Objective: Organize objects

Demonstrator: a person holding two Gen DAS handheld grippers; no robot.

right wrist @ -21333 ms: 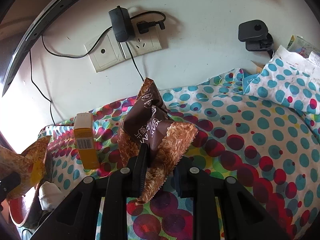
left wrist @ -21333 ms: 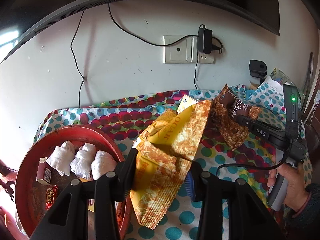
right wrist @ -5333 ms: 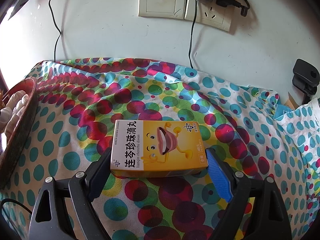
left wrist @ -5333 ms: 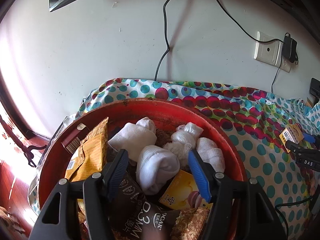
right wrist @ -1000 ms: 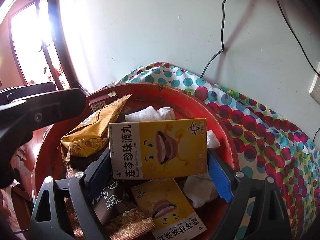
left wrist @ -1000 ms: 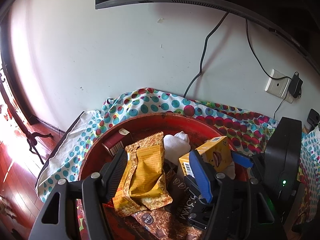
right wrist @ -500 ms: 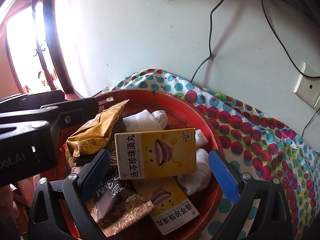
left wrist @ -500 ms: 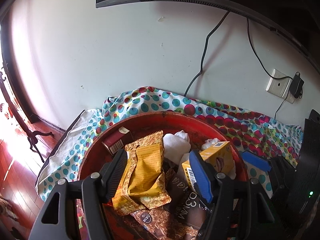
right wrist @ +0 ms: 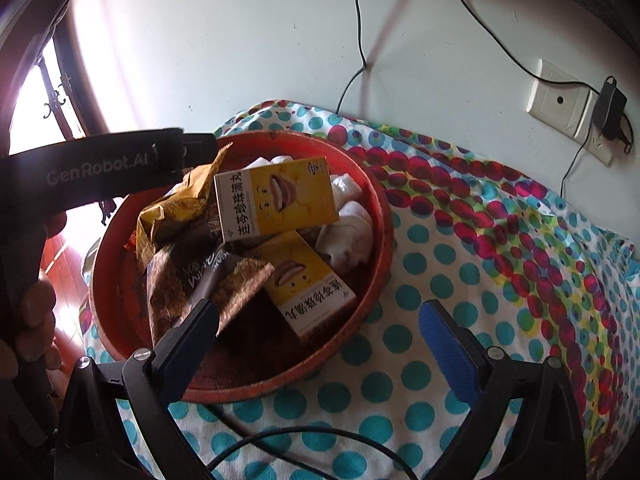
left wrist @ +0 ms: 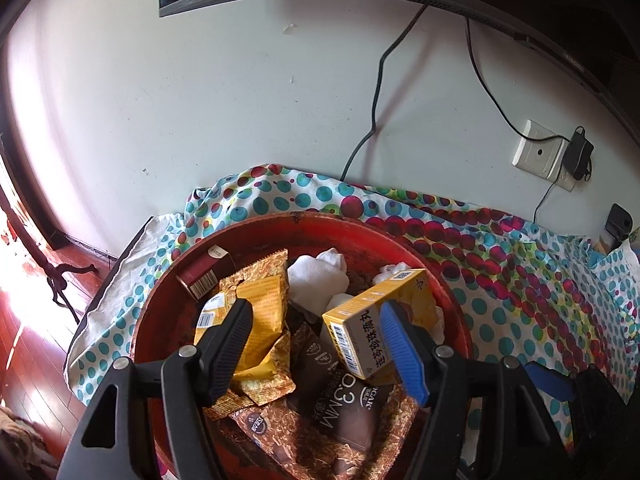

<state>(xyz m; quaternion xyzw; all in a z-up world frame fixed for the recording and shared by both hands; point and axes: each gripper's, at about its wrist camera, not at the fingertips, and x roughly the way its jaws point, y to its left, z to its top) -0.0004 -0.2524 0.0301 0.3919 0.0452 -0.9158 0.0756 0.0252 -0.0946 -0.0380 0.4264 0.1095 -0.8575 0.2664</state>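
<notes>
The yellow box (right wrist: 274, 199) lies tilted atop snack packets in the red basin (right wrist: 384, 216), looking light, stiff and crushable, best pinched across its long flat faces, while the left gripper (left wrist: 316, 344), jaws opening, and right gripper (right wrist: 318, 330) stand wide and empty

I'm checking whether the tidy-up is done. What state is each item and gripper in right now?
Red basket: on the dotted cloth, full.
Upper yellow box: released, propped tilted on the pile.
Lower yellow box: lying flat in the basket.
Brown snack bag: in the basket.
Yellow snack bag: in the basket.
Left gripper: jaws opening, empty.
Right gripper: open, empty.
</notes>
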